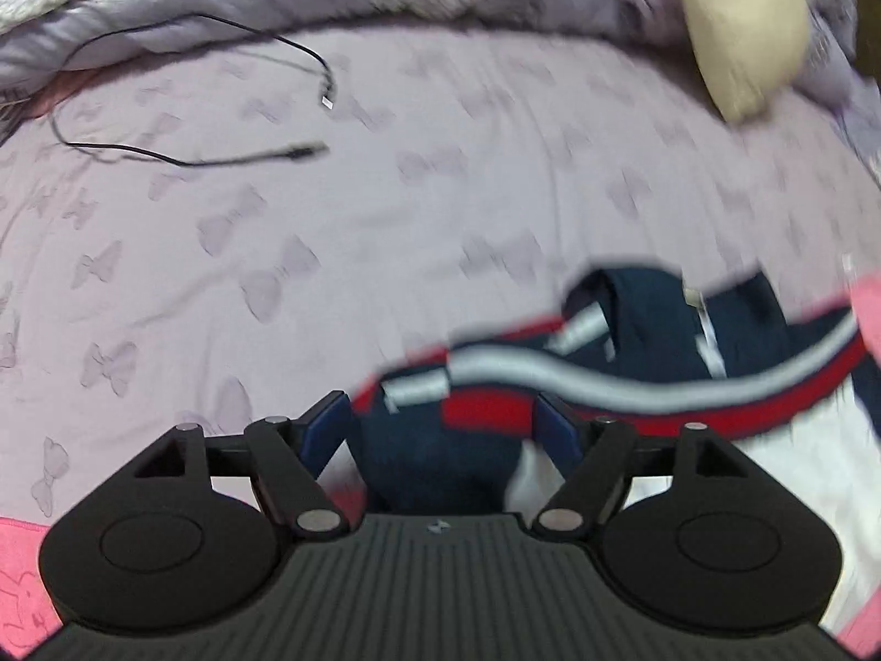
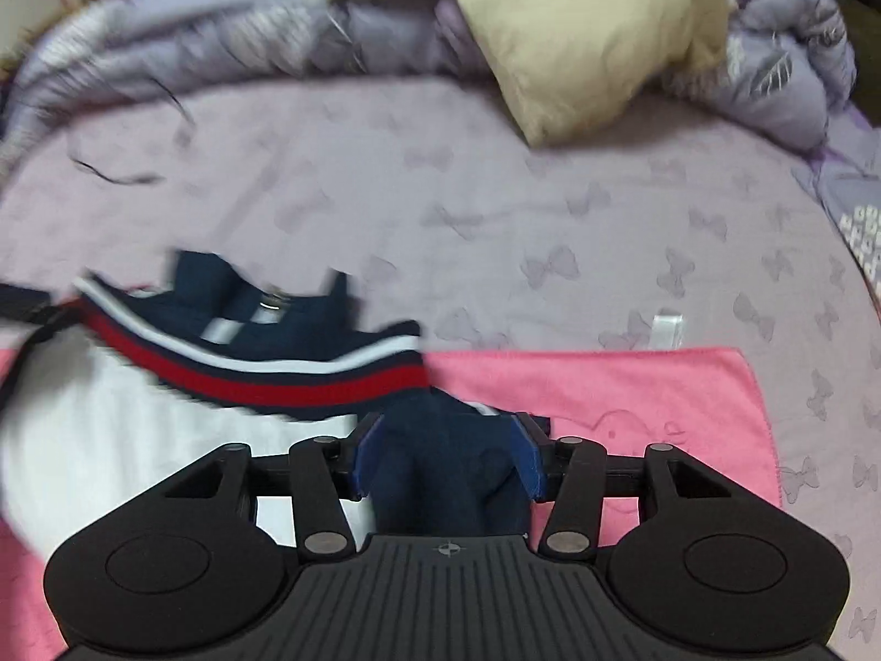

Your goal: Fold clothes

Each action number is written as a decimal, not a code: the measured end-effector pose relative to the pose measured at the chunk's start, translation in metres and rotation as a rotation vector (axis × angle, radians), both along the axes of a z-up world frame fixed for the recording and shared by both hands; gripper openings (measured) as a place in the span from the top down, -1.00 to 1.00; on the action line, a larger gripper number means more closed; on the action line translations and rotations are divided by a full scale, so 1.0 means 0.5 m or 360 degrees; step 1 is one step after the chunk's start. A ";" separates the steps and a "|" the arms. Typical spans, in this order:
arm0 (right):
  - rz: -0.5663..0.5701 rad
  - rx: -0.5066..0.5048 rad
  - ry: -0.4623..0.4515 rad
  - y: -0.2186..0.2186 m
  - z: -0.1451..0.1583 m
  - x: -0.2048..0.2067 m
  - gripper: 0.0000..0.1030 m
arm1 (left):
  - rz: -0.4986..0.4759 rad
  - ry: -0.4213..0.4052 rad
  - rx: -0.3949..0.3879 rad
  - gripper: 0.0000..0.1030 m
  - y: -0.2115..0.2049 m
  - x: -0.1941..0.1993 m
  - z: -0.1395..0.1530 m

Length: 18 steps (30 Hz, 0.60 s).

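Both views are blurred, yet the main things read clearly: a navy garment (image 1: 650,330) with a red and white striped band and a white body lies on a pink towel (image 2: 605,385) spread over a lilac bedsheet (image 1: 385,193) printed with bows. The left gripper (image 1: 443,421) has its blue-padded fingers (image 1: 325,429) set fairly wide, with navy and red fabric bunched between them, so it appears to hold the garment's left edge, though the blur hides how firmly the pads press. The right gripper (image 2: 449,454) likewise has a fold of navy cloth filling the gap between its blue pads (image 2: 369,454), gripping the garment at its right end, just over the towel. The striped band runs slack between the two claws. Farther back, a black cable (image 1: 192,157) lies loose on the sheet, a cream pillow (image 2: 578,38) leans against a crumpled lavender quilt (image 2: 220,38)
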State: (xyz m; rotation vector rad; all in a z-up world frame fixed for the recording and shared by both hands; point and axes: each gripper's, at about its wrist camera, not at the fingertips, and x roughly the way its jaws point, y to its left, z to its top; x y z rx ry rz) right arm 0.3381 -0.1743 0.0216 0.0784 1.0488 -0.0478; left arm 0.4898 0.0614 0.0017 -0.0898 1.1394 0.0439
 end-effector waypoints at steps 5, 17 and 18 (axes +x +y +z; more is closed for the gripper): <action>0.0257 0.0102 0.0078 0.131 -0.053 0.008 0.44 | 0.0012 -0.0115 0.0060 -0.42 -0.005 -0.002 0.038; -0.0175 0.0423 0.0148 0.063 -0.183 0.145 0.59 | -0.0302 0.0033 0.0039 -0.57 -0.066 -0.148 -0.085; -0.0113 0.0398 0.0102 0.065 -0.160 0.126 0.47 | -0.0226 0.0027 0.0007 -0.57 -0.053 -0.143 -0.077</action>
